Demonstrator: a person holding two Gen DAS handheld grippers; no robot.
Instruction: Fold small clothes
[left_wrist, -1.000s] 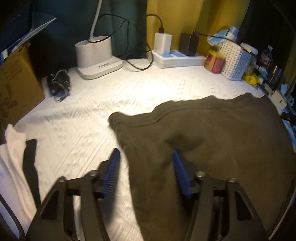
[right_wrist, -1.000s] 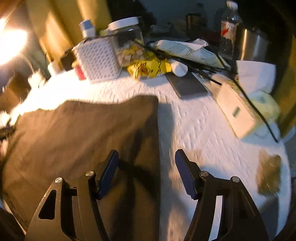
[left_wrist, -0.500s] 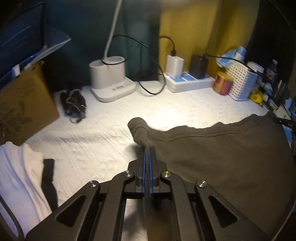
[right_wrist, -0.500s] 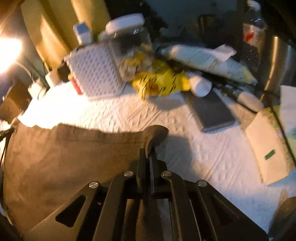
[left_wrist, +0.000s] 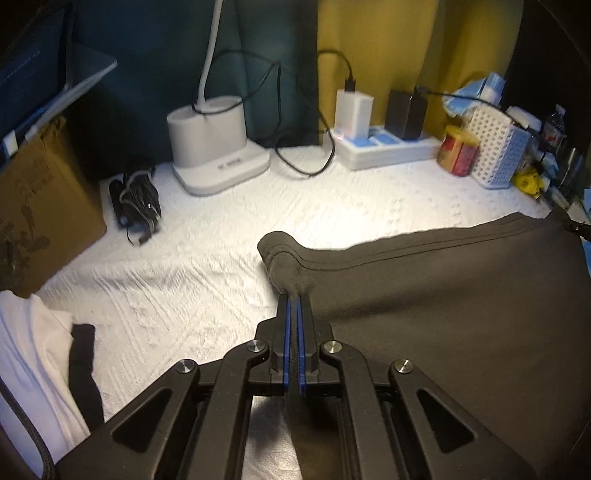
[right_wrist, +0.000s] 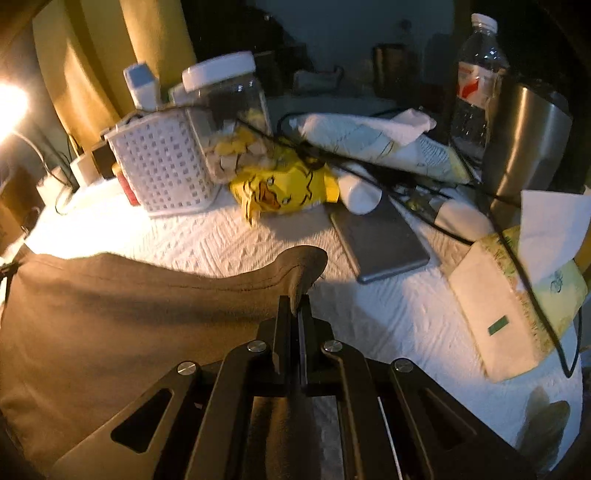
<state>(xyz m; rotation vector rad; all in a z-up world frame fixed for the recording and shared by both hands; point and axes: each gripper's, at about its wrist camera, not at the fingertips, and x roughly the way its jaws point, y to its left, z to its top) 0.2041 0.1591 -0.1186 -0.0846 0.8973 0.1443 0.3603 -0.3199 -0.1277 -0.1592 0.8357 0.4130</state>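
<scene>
Now left gripper and right gripper each pinch the brown garment.

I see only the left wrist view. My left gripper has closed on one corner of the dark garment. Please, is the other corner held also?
Observer: Yes. The right gripper is shut on the garment at its far corner.
Operator: Is something close to that corner?
Observer: A flat grey device lies on the white cover just beyond it, not touching.
Operator: And further to the right?
Observer: A tissue box with a black cable across it.
</scene>
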